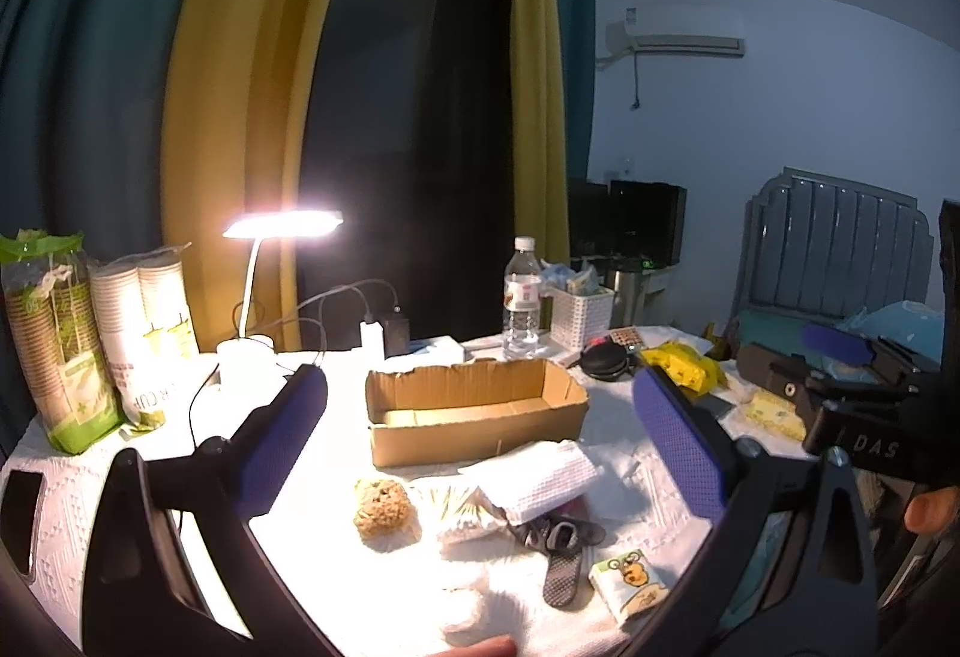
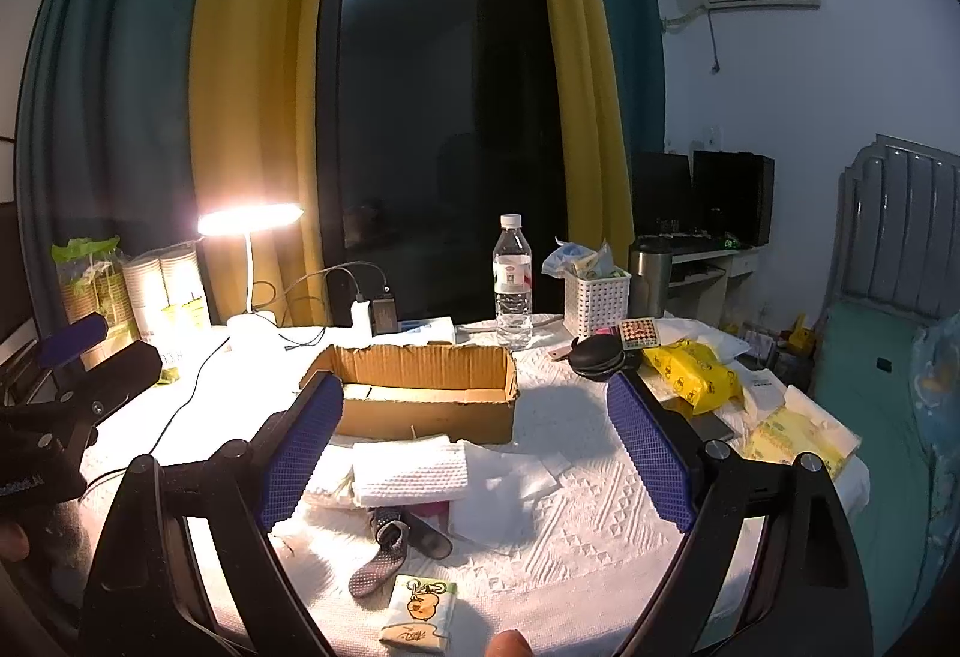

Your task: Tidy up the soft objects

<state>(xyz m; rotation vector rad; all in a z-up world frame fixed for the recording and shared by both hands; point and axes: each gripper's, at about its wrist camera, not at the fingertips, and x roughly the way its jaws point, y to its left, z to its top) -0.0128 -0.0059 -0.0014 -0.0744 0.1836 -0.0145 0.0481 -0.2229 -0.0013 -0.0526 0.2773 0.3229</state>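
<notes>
Left wrist view: left gripper [image 1: 480, 447] is hovering spread wide and empty over the table [image 1: 48, 507], its blue pads framing the box [image 1: 474, 417], which is sitting open-topped and looking empty at mid-table. The soft items are lying just in front of it: folded towel [image 1: 540, 474], sponge [image 1: 384, 507], grey sock [image 1: 555, 537], tissue pack [image 1: 630, 579] with a cartoon print. All are looking light and compressible; the towel is likely to unfold unless pinched across its folded edge, and the sponge is best squeezed across its middle. The sleeve of cups [image 1: 150, 333] at the left is reading "R CUP". The other tool's body at the right is showing "DAS". Right wrist view: right gripper [image 2: 468, 459] is likewise gaping, holding nothing, above the towel and sock [image 2: 384, 555]. The tissue pack's film is probably slippery; gripping its short sides seems safest. The bottle [image 2: 513, 285] label is not readable.
</notes>
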